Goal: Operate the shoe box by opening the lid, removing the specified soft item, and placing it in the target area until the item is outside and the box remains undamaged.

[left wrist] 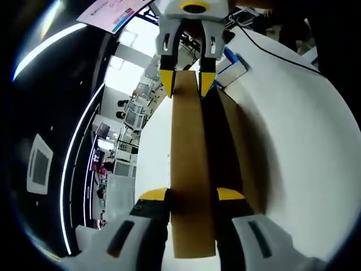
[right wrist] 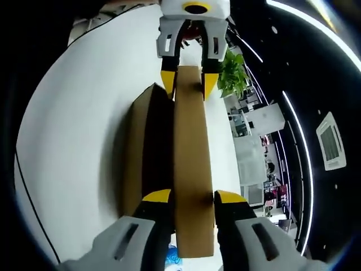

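Lid [left wrist: 192, 169] of brown cardboard, raised on edge above the shoe box [left wrist: 237, 147], which is seen to rest on a white table [left wrist: 304, 135].

Left gripper [left wrist: 192, 197]: jaws closed on the near end of the lid in the left gripper view, yellow pads pressed to either face at 6 o'clock. Right gripper [left wrist: 187, 73] is seen at 12 o'clock in the same view, clamped on the far end of the same panel.

Right gripper view: the arrangement is mirrored. Right gripper [right wrist: 192, 199] is shut on the lid [right wrist: 192, 164] at 6 o'clock; left gripper [right wrist: 189, 79] is clamped on it at 12 o'clock. The box [right wrist: 138, 152] lies at 9 o'clock of the lid, its dark interior exposed.

Purpose, judged: the lid is held at both ends so that it is lifted evenly and the cardboard is not twisted or torn.

Soft item: cannot be made out; the box interior is in shadow.

Task stage, judged: opening underway; removal not yet begun.

Background: potted plant [right wrist: 234, 73], a printed sheet [left wrist: 113, 12].
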{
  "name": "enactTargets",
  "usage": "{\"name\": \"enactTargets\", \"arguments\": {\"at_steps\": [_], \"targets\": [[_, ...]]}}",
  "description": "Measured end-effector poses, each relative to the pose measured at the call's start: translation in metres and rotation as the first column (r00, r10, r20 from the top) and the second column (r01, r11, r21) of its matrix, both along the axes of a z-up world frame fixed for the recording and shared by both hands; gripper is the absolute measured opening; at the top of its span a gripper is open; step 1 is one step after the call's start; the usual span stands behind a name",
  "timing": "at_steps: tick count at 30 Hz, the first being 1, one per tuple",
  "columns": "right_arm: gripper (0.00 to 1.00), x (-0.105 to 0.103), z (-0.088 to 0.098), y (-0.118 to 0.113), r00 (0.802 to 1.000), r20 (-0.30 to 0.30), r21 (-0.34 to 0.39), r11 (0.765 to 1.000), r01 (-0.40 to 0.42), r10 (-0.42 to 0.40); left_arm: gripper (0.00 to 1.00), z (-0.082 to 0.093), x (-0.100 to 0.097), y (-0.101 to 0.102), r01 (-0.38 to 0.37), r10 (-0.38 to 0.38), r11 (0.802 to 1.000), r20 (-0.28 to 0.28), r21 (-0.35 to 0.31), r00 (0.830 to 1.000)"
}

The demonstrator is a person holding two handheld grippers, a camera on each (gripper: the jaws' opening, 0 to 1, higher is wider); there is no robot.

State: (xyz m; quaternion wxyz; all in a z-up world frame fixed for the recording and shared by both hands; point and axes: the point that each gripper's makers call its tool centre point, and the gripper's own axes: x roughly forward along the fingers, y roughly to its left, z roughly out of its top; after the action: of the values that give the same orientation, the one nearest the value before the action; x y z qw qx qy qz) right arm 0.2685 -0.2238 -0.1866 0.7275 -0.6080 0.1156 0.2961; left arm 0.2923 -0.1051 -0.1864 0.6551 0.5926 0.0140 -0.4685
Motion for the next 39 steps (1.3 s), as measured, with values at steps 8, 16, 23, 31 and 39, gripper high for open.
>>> {"name": "enactTargets", "arguments": {"at_steps": [8, 16, 23, 31, 39], "targets": [[0.28, -0.001, -0.007, 0.004, 0.999, 0.033, 0.018, 1.000, -0.017, 0.016, 0.30, -0.008, -0.004, 0.002, 0.006, -0.006, 1.000, -0.005, -0.007, 1.000], [0.28, -0.005, -0.018, 0.005, 0.997, 0.072, 0.047, 0.999, -0.004, 0.000, 0.30, -0.023, -0.010, 0.002, 0.010, -0.010, 1.000, 0.039, 0.000, 0.999], [0.28, -0.009, -0.032, 0.006, 0.994, 0.107, 0.056, 0.998, 0.001, -0.007, 0.30, -0.036, -0.014, 0.003, 0.023, -0.021, 0.999, 0.074, -0.026, 0.997], [0.28, -0.008, -0.041, 0.005, 0.983, 0.182, 0.036, 0.999, 0.004, -0.010, 0.30, -0.046, -0.014, 0.002, 0.020, -0.016, 0.999, 0.140, -0.029, 0.990], [0.29, -0.005, -0.054, 0.002, 0.971, 0.237, 0.015, 1.000, 0.008, -0.011, 0.30, -0.055, -0.015, 0.001, 0.028, -0.019, 0.999, 0.186, -0.041, 0.982]]}}
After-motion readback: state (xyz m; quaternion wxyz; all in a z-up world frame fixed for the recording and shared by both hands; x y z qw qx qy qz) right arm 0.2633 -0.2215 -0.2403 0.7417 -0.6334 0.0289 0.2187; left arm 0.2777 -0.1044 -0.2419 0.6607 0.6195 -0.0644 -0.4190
